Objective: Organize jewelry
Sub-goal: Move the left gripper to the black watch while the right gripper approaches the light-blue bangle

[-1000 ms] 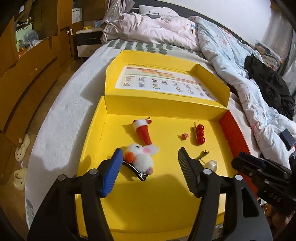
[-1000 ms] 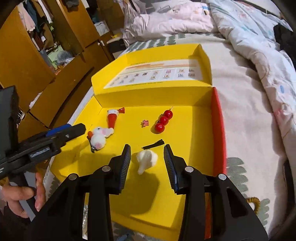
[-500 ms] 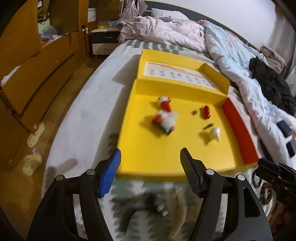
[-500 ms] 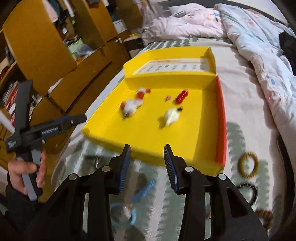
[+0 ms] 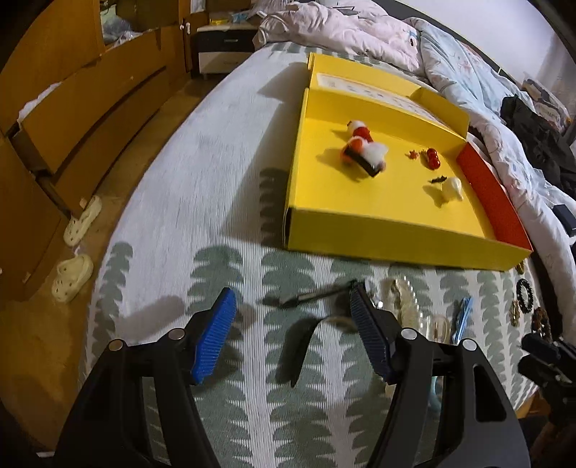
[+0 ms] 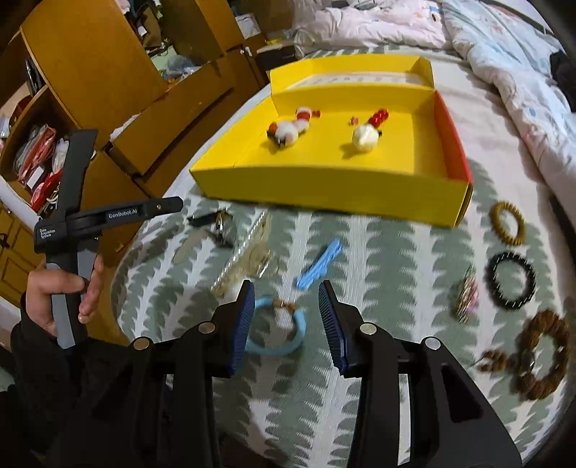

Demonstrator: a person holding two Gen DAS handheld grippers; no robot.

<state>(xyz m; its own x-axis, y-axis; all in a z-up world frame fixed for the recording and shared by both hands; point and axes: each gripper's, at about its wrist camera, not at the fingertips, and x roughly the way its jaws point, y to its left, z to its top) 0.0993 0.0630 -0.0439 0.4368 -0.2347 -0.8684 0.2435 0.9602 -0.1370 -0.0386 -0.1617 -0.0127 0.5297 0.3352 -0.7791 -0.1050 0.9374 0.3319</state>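
An open yellow box [image 5: 396,241] [image 6: 324,190] lies on the bed. Inside it are a white plush bunny clip [image 5: 363,153] [image 6: 286,131], a red hat clip [image 5: 360,129], a red berry clip [image 5: 432,158] [image 6: 378,117] and a white pearly clip [image 5: 451,187] [image 6: 363,138]. My left gripper [image 5: 291,298] hangs open over the bedspread in front of the box, with a dark hair clip [image 5: 313,297] lying below it. My right gripper [image 6: 286,291] is open, empty, above a light-blue bracelet [image 6: 288,331].
Loose on the leaf-patterned bedspread are a blue clip [image 6: 320,264], a clear beaded strand [image 6: 248,252], a mustard hair tie [image 6: 507,223], a black bracelet [image 6: 511,284], a brown beaded bracelet [image 6: 543,354] and a small brooch [image 6: 466,298]. Wooden cabinets [image 5: 72,118] stand left; quilts [image 5: 360,32] lie behind.
Both grippers have drawn back from over the inside of the box to the bedspread in front of it. The items in the box stayed where they were.
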